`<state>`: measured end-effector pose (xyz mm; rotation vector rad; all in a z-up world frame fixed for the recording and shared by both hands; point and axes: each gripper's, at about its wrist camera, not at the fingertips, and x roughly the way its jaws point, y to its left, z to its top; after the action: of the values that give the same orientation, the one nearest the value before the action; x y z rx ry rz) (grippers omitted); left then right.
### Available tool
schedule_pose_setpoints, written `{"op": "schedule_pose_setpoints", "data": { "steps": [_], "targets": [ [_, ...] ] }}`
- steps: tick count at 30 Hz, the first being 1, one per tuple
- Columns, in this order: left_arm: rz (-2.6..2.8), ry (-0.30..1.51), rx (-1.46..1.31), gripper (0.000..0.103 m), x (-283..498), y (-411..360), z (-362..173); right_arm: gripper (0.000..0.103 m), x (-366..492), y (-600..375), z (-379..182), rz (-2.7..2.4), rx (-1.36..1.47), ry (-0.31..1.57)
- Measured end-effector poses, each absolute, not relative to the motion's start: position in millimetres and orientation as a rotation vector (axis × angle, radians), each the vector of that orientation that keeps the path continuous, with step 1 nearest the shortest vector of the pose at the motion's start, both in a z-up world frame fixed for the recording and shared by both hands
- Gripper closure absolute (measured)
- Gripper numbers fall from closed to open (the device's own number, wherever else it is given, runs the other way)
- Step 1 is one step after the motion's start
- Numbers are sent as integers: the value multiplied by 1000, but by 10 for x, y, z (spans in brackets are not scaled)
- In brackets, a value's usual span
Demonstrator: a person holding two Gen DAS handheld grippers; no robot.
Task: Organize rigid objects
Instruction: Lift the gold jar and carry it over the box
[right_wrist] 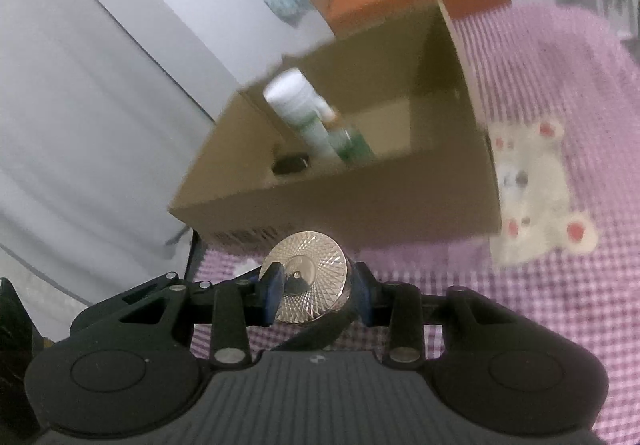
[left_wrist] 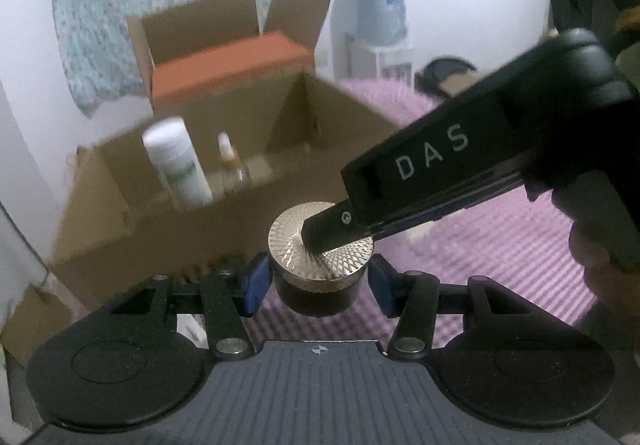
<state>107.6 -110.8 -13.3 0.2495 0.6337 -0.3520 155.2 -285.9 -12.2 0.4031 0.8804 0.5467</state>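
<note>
gripping the dark jar (left_wrist: 316,295) by its faceted metallic lid (left_wrist: 320,245), the right gripper (right_wrist: 316,291) is clamped across it; the left gripper (left_wrist: 318,281) straddles it, pads apart. the open cardboard box (left_wrist: 224,217) lies just ahead, bottles upright inside.

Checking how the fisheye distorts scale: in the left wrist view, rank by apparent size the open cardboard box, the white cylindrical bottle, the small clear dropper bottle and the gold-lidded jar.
1. Open cardboard box
2. White cylindrical bottle and gold-lidded jar: unsure, the jar is nearer
3. Small clear dropper bottle
</note>
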Motion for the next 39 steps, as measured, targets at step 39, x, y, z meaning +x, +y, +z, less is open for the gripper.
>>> {"op": "schedule_pose_setpoints", "data": {
  "steps": [39],
  "targets": [
    [-213, 1040, 201, 52, 3680, -1312, -136, 63, 4220, -2488, -33, 596, 189, 1177]
  ]
}}
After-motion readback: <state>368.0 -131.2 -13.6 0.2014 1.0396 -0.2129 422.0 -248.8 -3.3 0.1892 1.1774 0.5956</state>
